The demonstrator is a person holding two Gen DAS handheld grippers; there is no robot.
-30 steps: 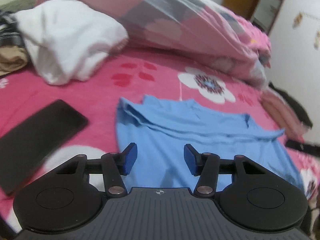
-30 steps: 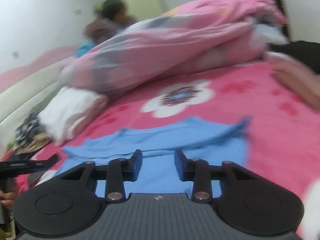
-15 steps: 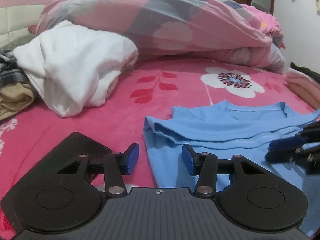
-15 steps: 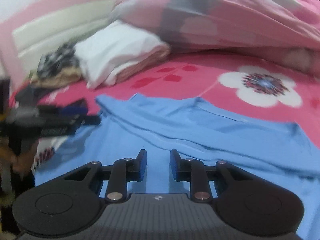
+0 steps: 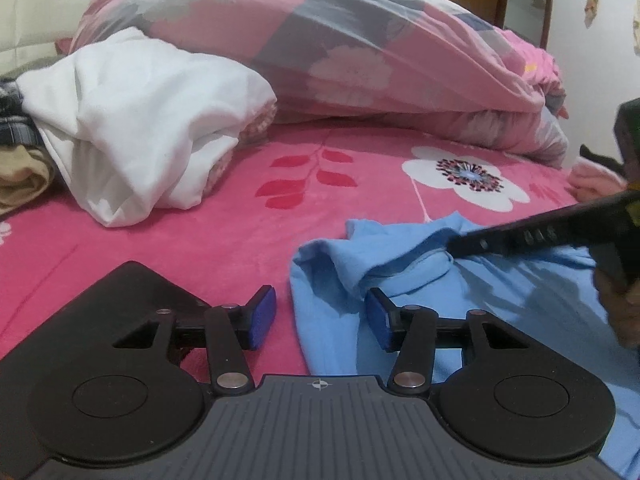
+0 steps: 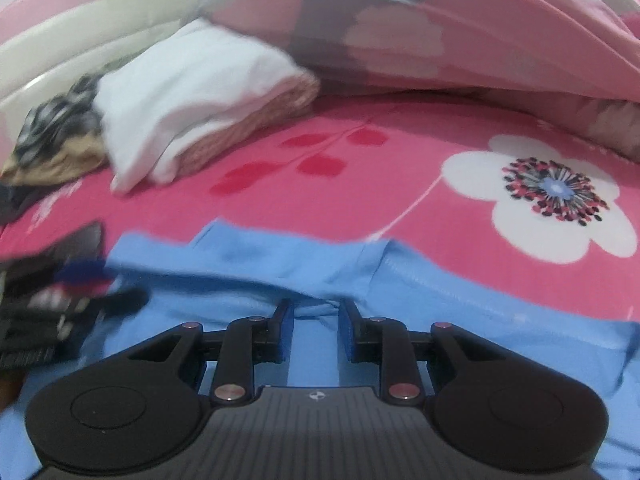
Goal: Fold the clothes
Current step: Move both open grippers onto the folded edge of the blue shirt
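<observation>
Here the blue shirt [image 5: 460, 304] lies spread on the pink flowered bedcover [image 5: 248, 216], its near left edge bunched into a raised fold. The left tool [image 5: 322, 316] hovers low over that edge with its blue pads about half apart: the left pad [image 5: 262, 316] is over bare bedcover, the right pad [image 5: 378, 322] over the cloth, and the shirt's edge runs between them without either pad pressing on it. The right tool [image 6: 316, 332] stands narrower, a small gap between its pads, with a wrinkle of the shirt's upper hem just ahead of the tips. In the left wrist view its dark fingers reach in from the right and meet a pulled-up ridge of the cloth; whether they pinch it I cannot tell. A white folded garment [image 5: 144, 128] and a pink quilt [image 5: 360, 40] lie farther back on the bed.
</observation>
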